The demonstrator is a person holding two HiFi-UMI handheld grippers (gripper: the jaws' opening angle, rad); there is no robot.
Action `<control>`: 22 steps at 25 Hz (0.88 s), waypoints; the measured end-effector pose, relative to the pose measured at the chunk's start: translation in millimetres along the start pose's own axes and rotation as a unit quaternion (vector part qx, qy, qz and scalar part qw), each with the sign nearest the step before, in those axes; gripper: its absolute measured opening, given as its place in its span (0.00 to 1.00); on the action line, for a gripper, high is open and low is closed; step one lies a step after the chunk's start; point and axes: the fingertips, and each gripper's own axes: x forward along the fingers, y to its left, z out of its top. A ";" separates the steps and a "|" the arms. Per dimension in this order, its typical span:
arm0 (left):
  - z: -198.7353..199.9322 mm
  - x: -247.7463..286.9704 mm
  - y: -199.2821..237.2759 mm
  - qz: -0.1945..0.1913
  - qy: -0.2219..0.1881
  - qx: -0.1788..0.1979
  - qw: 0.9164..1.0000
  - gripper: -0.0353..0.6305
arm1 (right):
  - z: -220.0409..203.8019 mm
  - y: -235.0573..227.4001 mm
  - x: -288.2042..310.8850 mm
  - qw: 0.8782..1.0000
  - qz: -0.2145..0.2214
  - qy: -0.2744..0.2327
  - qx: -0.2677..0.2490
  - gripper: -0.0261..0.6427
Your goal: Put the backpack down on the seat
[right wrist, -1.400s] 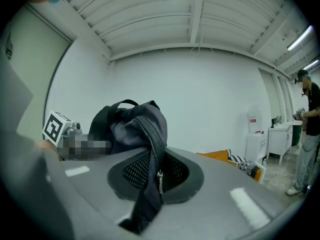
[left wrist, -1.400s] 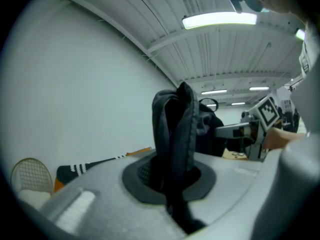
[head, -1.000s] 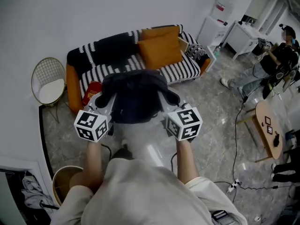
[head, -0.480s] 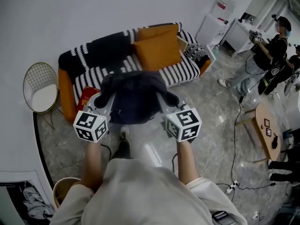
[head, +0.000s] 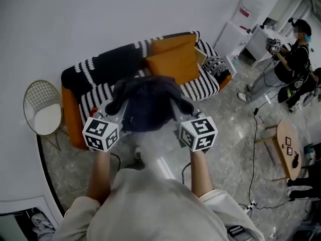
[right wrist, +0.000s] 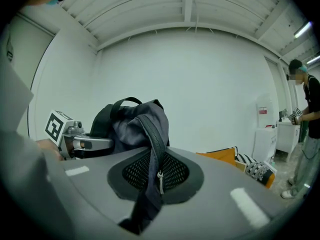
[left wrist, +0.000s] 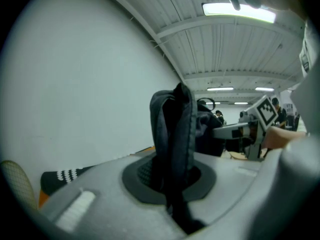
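Plainly, the backpack (head: pixel 148 104) hangs in the air between the two grippers, in front of our chest. In the head view it covers the middle of the striped sofa (head: pixel 200 84), so we cannot see the part of the seat below it, nor tell how far above it the bag hangs. The left gripper (left wrist: pixel 170 184) is clamped tight on a dark strap of the backpack, which rises upright from between its jaws and hides much of the room behind. The right gripper (right wrist: pixel 150 184) is closed narrowly on a zippered edge of the bag, with a small zipper pull dangling over its mesh pad. Our own torso hides the floor right under the bag, and the lower ends of both pinched pieces vanish into the jaw slots. The orange cushions (head: pixel 173 59) show only above the bag. Against a second ago, the red item on the sofa's left end is now behind the left gripper's marker cube, the wire chair (head: pixel 42 112) sits lower and further left, and the bystander (head: pixel 296 59) stands nearer the frame's right edge.
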 end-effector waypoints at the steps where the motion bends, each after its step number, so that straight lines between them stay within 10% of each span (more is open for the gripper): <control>1: 1.3 6.7 9.0 0.001 0.001 -0.002 1.000 0.08 | 2.2 -3.7 10.4 1.000 0.001 0.003 -0.001 0.09; 22: -16.5 94.2 161.3 -0.006 0.037 -0.028 0.999 0.08 | -1.8 -41.0 189.5 0.999 -0.017 0.041 0.017 0.09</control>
